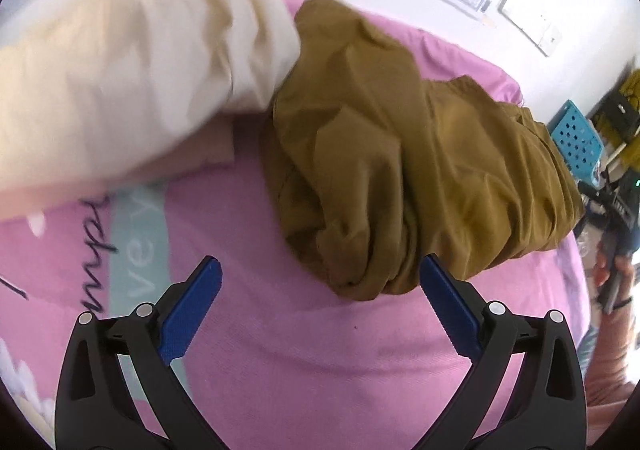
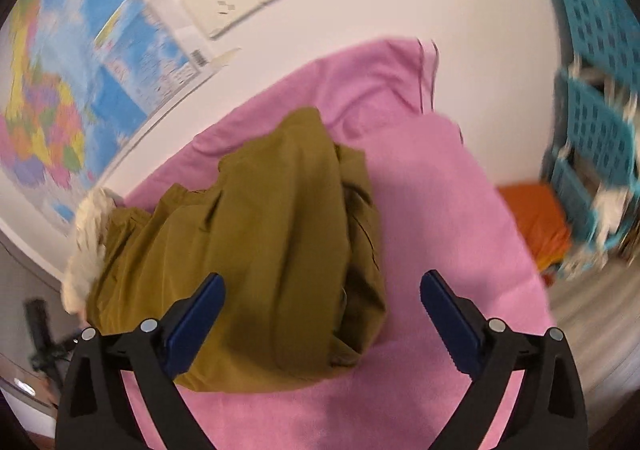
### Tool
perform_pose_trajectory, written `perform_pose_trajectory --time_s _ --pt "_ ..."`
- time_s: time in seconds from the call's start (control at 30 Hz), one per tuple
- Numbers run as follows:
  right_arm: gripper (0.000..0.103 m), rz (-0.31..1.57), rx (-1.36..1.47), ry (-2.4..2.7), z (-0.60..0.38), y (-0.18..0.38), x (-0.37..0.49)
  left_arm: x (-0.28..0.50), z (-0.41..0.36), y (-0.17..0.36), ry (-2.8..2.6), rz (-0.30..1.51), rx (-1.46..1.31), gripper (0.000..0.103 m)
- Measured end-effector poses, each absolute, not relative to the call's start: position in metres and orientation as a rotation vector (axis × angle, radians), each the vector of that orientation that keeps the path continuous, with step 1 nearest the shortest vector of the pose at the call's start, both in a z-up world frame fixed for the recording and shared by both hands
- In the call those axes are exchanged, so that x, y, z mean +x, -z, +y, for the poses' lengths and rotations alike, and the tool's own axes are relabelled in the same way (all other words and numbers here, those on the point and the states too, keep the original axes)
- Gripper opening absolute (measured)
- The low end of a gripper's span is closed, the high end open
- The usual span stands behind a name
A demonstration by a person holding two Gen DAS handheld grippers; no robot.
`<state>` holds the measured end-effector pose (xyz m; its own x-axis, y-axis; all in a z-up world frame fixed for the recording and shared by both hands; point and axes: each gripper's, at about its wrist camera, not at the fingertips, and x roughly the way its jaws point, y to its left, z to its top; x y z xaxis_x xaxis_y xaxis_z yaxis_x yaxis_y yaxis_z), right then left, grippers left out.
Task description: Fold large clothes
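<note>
Right now, in the left wrist view, a cream garment (image 1: 132,61) fills the upper left, blurred, lying over the pink sheet (image 1: 320,350) that covers the surface. Just right of it, and touching it, sits the mustard-brown garment (image 1: 400,169), bunched into a rumpled heap that reaches toward the sheet's right edge. Your left gripper (image 1: 320,314) hangs above bare pink sheet below that heap, jaws spread wide with nothing between them; the right blue pad (image 1: 448,306) is just beside the heap's lower fold, and whether it touches I cannot tell. At the far right edge a hand (image 1: 612,274) grips a dark handle.

From the right wrist view, the heap (image 2: 260,250) lies at the middle left of the sheet (image 2: 440,230), with cream fabric (image 2: 88,250) at its left end. Your right gripper (image 2: 322,324) stands wide open and holds nothing, its left pad (image 2: 196,326) over the brown cloth, its right pad over bare sheet. Teal crates (image 2: 596,109) stand beyond the sheet's right edge.
</note>
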<state>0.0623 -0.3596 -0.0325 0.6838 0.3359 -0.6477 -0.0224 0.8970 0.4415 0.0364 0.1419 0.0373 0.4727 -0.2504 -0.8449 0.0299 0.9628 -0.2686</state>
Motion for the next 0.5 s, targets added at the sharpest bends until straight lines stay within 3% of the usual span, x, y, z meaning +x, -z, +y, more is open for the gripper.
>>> perform_pose_trajectory --time_s 0.5 --pt "0.098 0.831 0.654 -0.331 -0.352 0.069 0.053 0.044 0.133 -0.011 0.220 1.122 -0.343 0.098"
